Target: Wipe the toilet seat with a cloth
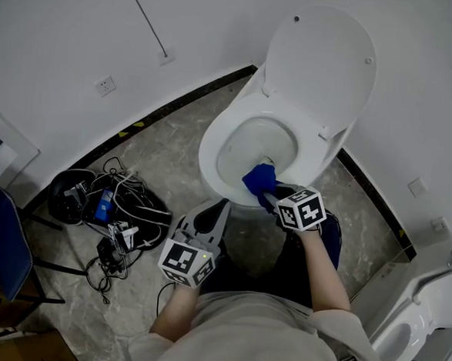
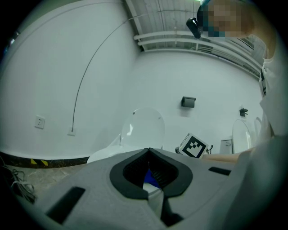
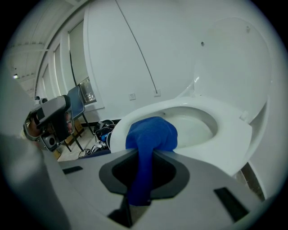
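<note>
Two grippers, two toilets, one cloth. Second toilet (image 1: 422, 305) sits nearest, right of the toilet seat (image 1: 211, 153). Left gripper (image 1: 218, 208) hangs short of the seat, jaws pressed together, empty. Right gripper (image 3: 144, 155) pinches the blue cloth (image 3: 150, 132), bunched end on the seat's near rim. Wiping in hand; next: sweep along the rim, pressing down. Lid (image 1: 319, 67) raised behind.

Blue cloth (image 1: 258, 178), white toilet seat (image 1: 213, 146), black-and-white patterned marker cubes (image 1: 188, 263), mottled grey floor (image 1: 167, 145), black cables (image 1: 106, 254).

Left tool (image 1: 221, 206) held low, jaws together, right tool (image 1: 270, 193) extended forward, jaws clamped on cloth (image 1: 259, 177)
</note>
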